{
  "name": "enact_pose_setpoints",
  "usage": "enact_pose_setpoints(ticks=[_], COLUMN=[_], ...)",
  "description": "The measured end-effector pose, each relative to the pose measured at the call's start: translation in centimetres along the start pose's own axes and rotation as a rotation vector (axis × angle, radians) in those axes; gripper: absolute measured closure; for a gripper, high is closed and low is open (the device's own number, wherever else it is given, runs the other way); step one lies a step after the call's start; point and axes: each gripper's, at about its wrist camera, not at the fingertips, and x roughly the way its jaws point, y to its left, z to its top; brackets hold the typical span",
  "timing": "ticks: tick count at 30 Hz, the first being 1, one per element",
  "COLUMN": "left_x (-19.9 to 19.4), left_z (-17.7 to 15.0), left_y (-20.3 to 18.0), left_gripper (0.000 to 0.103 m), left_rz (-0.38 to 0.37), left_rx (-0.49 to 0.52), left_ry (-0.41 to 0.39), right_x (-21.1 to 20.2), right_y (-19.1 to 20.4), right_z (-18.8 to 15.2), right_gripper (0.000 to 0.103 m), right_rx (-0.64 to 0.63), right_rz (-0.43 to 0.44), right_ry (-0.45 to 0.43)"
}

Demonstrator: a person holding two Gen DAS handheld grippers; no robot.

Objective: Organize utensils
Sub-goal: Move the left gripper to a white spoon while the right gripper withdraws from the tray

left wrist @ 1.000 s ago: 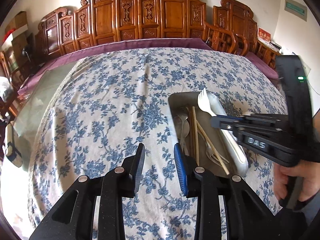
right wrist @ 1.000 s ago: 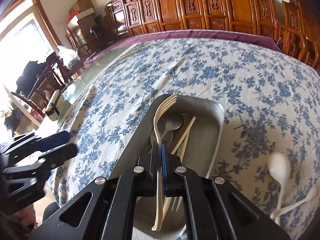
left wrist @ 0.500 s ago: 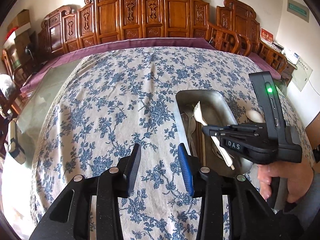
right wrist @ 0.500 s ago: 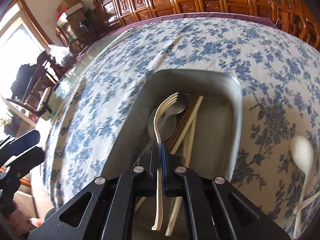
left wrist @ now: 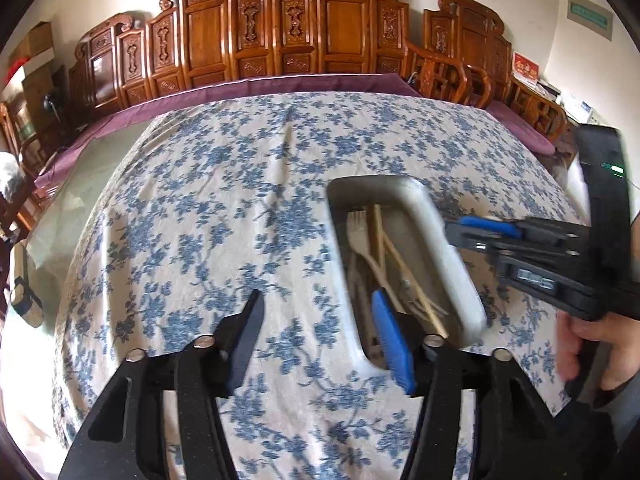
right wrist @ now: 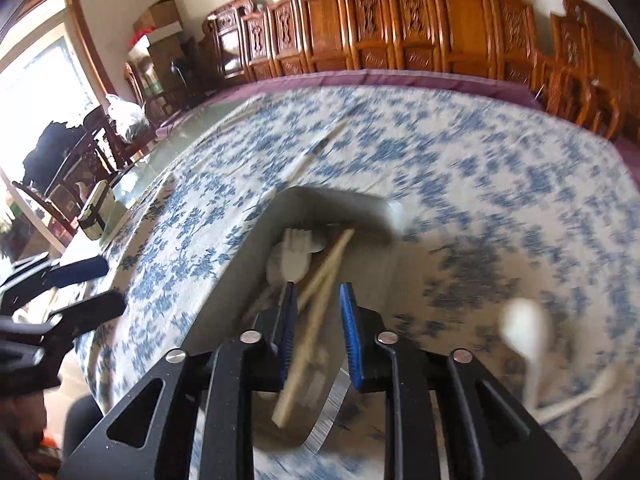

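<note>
Left wrist view takes in the desk (left wrist: 224,208) first, broad and spread with a blue-flowered cloth so that loose pieces show plainly against it. On its right half stands the metal tray (left wrist: 440,240), long and deep-walled, clearly the place where the utensils are gathered. Inside it lie the pale fork (left wrist: 358,228) and the chopsticks (left wrist: 378,240), tines and tips toward the far end, all roughly lengthwise because the tray's shape leaves little other room; the pile beneath them is too blurred to sort.

The right gripper (right wrist: 318,312) hangs over the near end of the tray, and its fingers have just been opening. They stand apart with a chopstick lying in the gap, not pressed by either pad. The fork now rests in the tray ahead of the fingertips, so this looks like a release just made. In the left wrist view the same gripper (left wrist: 480,236) is beside the tray's right wall, held by a hand (left wrist: 592,344).

The left gripper (left wrist: 316,320) hovers low at the tray's near left corner. Its fingers have also been opening and hold nothing, probably readying for a pick.

Outside the tray, on the cloth to its right, a white spoon (right wrist: 524,332) lies crossed over another pale piece, so the sorting seems unfinished.
</note>
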Motion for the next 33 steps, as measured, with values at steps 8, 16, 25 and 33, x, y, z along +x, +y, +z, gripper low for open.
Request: enact_pose_setpoints(ticks=[8, 16, 25, 33], left_x=[0.9, 2.7, 5.3, 9.5], left_z=[0.5, 0.2, 0.4, 1.5], left_y=[-5.4, -11.8, -18.0, -25.1], left_gripper=[0.027, 0.026, 0.026, 0.038], left_rz=[-0.071, -0.146, -0.206, -0.253], left_rx=[0.052, 0.1, 0.166, 0.285], left_ry=[0.0, 0.026, 0.064, 0.095], right_x=[-8.1, -13.3, -17.4, -18.1], right_y=[-7.1, -13.5, -16.7, -21.2], right_z=[-4.3, -8.5, -11.8, -14.7], right_gripper=[0.053, 0.046, 0.037, 0.037], right_rx=[-0.012, 0.034, 0.08, 0.151], right_rz=[-0.126, -0.214, -0.267, -0.292], right_ry=[-0.047, -0.035, -0.038, -0.012])
